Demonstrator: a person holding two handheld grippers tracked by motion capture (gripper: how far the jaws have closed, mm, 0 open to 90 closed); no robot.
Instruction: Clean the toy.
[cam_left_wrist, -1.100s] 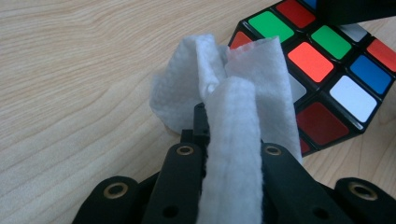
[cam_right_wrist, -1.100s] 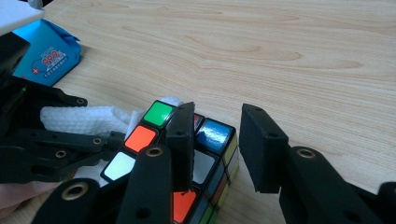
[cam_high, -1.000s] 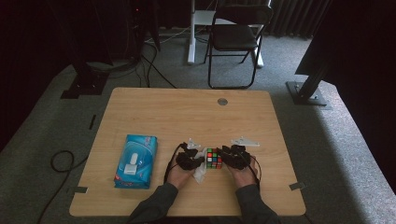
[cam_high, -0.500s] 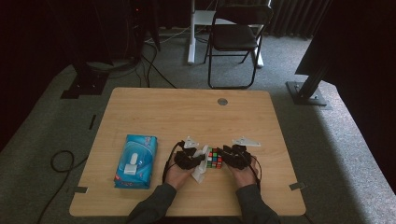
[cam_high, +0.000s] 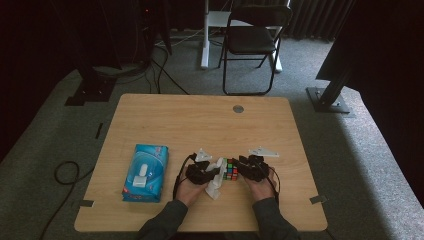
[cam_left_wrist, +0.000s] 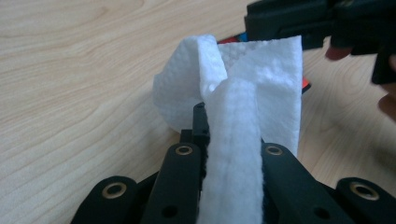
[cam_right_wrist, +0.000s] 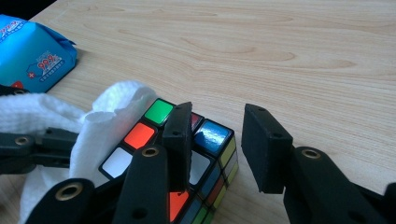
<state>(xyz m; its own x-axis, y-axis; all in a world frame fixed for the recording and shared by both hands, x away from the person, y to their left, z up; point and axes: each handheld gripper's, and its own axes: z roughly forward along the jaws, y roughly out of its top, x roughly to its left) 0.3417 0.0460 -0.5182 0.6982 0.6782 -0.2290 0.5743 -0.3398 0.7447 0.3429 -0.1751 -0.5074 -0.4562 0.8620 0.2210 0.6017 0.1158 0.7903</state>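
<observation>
Tissue (cam_left_wrist: 233, 140) is pinched flat in my left claw (cam_left_wrist: 232, 154), jaws tight on a folded strip of it, the loose end flopping over the puzzle cube (cam_right_wrist: 187, 163) near the front edge of the counter (cam_high: 200, 120). It is soft, embossed paper, weightless and limp; I reckon it will bunch and drag rather than push, and could tear if snagged on a cube corner. I'd hold it close to the wiping end for control.

The cube reads as hard glossy plastic, square-edged, with shiny stickers in green, orange, white and blue. It looks light and slick, so I judge it will skate on the smooth wood-grain top unless braced. My right claw (cam_right_wrist: 215, 144) has just been easing apart: one jaw lies on the cube's top face, the other stands off beside it over bare counter, a narrow gap, nothing clamped. Best hold, I'd say, is across two flat opposite faces, not the corners.

Off to the left sits the blue wipes pack (cam_high: 145, 172), crinkly film, well apart.
</observation>
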